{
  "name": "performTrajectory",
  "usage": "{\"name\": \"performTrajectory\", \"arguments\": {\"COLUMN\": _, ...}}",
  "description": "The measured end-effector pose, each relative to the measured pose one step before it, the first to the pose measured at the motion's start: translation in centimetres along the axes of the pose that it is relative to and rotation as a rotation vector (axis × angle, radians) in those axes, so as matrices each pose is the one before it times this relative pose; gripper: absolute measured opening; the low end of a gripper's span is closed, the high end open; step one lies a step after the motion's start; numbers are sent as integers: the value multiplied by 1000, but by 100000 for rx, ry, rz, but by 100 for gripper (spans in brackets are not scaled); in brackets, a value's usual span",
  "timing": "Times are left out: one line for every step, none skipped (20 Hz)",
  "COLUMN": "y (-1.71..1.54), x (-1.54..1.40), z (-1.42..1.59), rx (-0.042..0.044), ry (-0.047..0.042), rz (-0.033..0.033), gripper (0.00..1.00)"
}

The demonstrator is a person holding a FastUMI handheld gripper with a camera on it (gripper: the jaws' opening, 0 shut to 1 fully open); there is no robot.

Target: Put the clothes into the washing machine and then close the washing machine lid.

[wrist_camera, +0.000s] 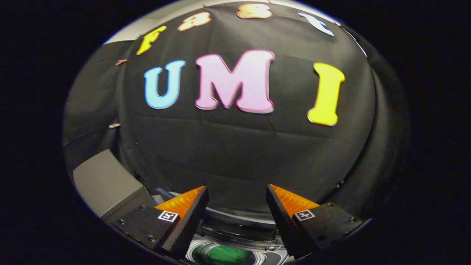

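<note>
Clothes: at the bottom centre of the frame I see something green (224,255) lying inside a round opening, low between the fingers; I take it for a garment already in the drum, though it is too cropped to be sure.
Washing machine: its round rim (235,230) curves across the bottom centre, just under and beyond the fingertips; a grey panel (105,182) at lower left may be its raised lid, but I cannot tell.
Tongs: my gripper (237,193) has its fingers spread well apart with nothing between them.
Surroundings: the black cloth wall (235,147) takes up the middle and top of the frame, straight ahead.
Step in hand: I judge the loading done, or nearly so, with the lid still to close.
Next move: I would swing toward the lower-left panel, confirm it is the lid, then push it down over the opening.
</note>
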State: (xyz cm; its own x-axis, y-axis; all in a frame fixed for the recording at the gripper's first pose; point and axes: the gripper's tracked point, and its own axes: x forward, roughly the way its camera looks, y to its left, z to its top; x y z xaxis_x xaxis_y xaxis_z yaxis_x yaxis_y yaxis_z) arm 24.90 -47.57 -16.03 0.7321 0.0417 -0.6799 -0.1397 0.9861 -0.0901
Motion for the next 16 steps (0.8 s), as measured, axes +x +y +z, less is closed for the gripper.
{"name": "performTrajectory", "arguments": {"y": -867, "x": 992, "z": -1880, "rx": 2479, "ry": 8479, "rz": -3308, "gripper": 98}}
{"name": "performTrajectory", "arguments": {"y": 6, "x": 279, "z": -665, "rx": 6229, "ry": 4393, "rz": 1689, "gripper": 99}}
{"name": "performTrajectory", "arguments": {"y": 272, "x": 442, "z": -257, "rx": 7555, "ry": 1715, "rz": 623, "gripper": 100}}
{"name": "performTrajectory", "arguments": {"y": -66, "x": 331, "z": -376, "rx": 2730, "ry": -1849, "rz": 1193, "gripper": 99}}
{"name": "performTrajectory", "arguments": {"y": -74, "x": 316, "z": -811, "rx": -3187, "ry": 1108, "rz": -124, "gripper": 100}}
{"name": "performTrajectory", "arguments": {"y": -347, "x": -110, "z": 487, "rx": -1111, "ry": -1811, "rz": -379, "gripper": 100}}
{"name": "performTrajectory", "arguments": {"y": 100, "x": 162, "z": 10, "rx": -344, "ry": -794, "rz": -667, "gripper": 100}}
{"name": "performTrajectory", "arguments": {"y": 3, "x": 14, "z": 56, "rx": 110, "ry": -1051, "rz": -185, "gripper": 100}}
{"name": "performTrajectory", "arguments": {"y": 46, "x": -14, "z": 22, "rx": -110, "ry": -468, "rz": -151, "gripper": 100}}
{"name": "performTrajectory", "arguments": {"y": -11, "x": -172, "z": -62, "rx": -293, "ry": -190, "rz": -174, "gripper": 100}}
{"name": "performTrajectory", "arguments": {"y": 39, "x": 23, "z": -43, "rx": -284, "ry": 110, "rz": -184, "gripper": 100}}
{"name": "performTrajectory", "arguments": {"y": 1, "x": 102, "z": 138, "rx": -242, "ry": -277, "rz": 81, "gripper": 100}}
{"name": "performTrajectory", "arguments": {"y": -17, "x": 110, "z": 52, "rx": -234, "ry": -381, "rz": 209, "gripper": 100}}
{"name": "performTrajectory", "arguments": {"y": 50, "x": -207, "z": -102, "rx": 136, "ry": -64, "rz": 123, "gripper": 100}}
{"name": "performTrajectory", "arguments": {"y": 57, "x": -81, "z": -71, "rx": -52, "ry": 208, "rz": -19, "gripper": 100}}
{"name": "performTrajectory", "arguments": {"y": -42, "x": 39, "z": 51, "rx": -106, "ry": -176, "rz": -50, "gripper": 100}}
